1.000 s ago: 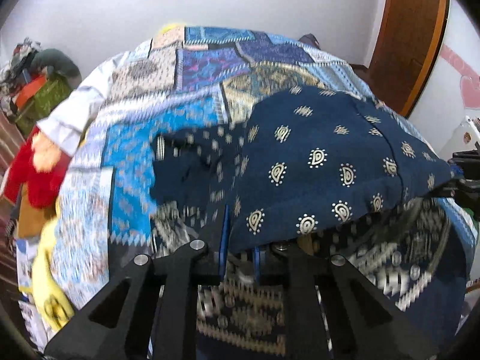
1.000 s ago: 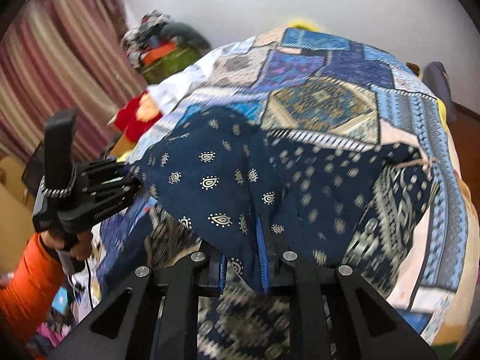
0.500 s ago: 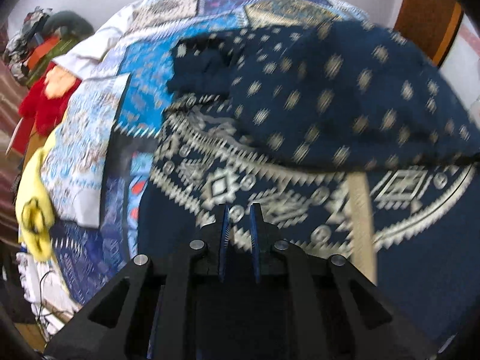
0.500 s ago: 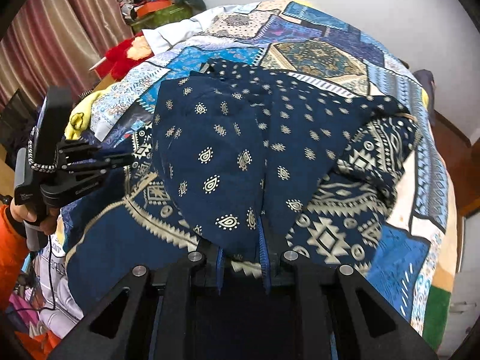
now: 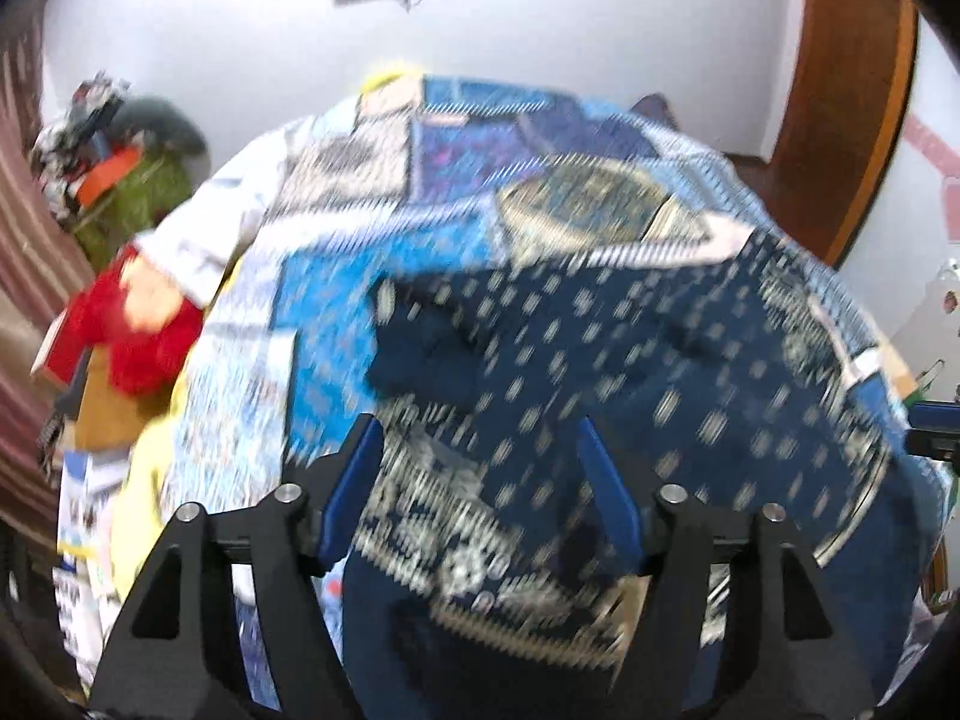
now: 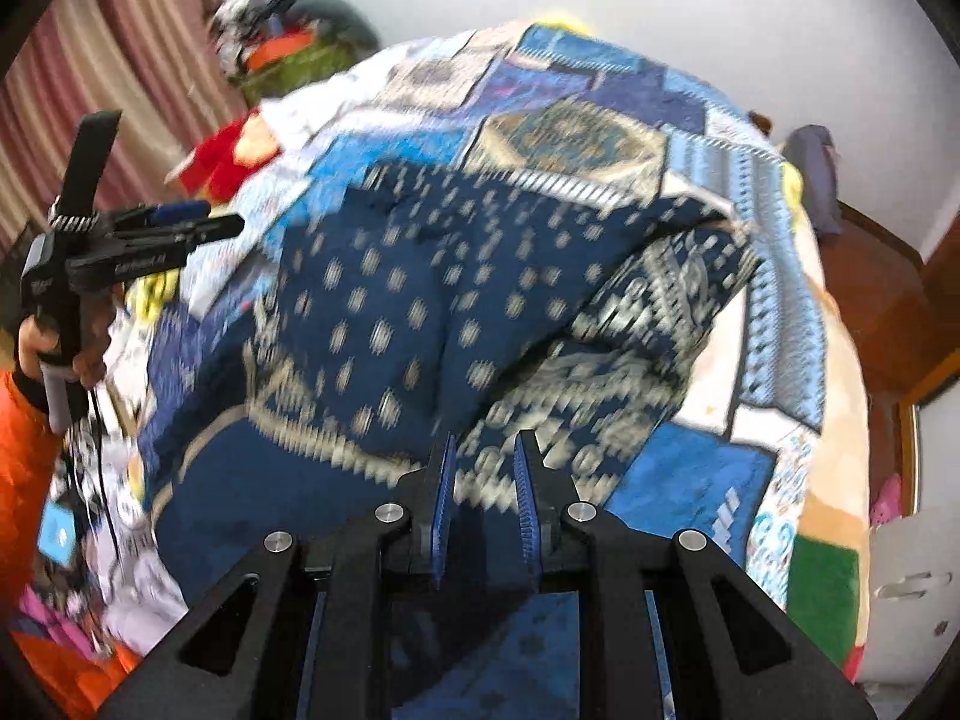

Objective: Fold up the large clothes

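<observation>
The navy patterned cloth (image 6: 420, 324) covers the middle of the bed (image 6: 774, 300). On the far left edge a red plush toy (image 5: 138, 330) and a pile of clutter (image 5: 114, 150) block the way. The right side of the bed is bare quilt, free to pass.

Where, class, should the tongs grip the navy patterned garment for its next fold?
Probably the navy patterned garment at its near border with the cream zigzag band, coming from the bed's near side: that edge faces the cameras, while the far part is already folded over.
</observation>
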The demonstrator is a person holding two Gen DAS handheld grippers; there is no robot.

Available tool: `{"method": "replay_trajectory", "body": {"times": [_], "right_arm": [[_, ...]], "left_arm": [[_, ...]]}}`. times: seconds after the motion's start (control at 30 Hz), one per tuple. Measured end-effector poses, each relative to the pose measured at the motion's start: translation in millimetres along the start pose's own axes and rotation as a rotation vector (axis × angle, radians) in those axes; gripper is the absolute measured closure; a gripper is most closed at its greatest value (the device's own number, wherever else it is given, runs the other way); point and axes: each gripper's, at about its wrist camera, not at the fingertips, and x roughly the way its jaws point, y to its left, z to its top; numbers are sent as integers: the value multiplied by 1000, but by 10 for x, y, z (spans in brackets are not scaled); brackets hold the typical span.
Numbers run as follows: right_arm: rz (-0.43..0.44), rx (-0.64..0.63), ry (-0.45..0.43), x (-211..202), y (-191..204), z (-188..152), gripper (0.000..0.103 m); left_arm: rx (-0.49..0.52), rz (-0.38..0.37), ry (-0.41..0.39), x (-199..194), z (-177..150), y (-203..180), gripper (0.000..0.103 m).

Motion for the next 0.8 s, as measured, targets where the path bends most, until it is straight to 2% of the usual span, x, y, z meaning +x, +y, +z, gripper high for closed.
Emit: {"method": "replay_trajectory", "body": {"times": [0.1,0.2,0.33,0.43,0.5,0.57,0.63,0.8], "right_arm": [[4,26,-40,30,2,223,87],[34,42,-43,196,43,410,87],[84,58,58,692,141,496,87],[35,9,151,1078,214,350,87],[-4,-34,146,1152,231,221,87],[-10,-90,92,1033,243,130,87],[-32,-104,85,942,211,74,87],[-22,-78,53,747,89,-60,87]], "left_arm": [[39,-21,-22,90,215,-202,27],[98,-27,17,337,270,-413,24],[118,-59,170,813,57,-546,24],[123,-67,272,1066,-255,-548,23],[104,-89,270,1040,-433,-487,22],[68,-134,269,927,-538,-373,19],[34,-151,272,836,-602,-278,18],[10,-123,263,678,-862,-130,15]]}}
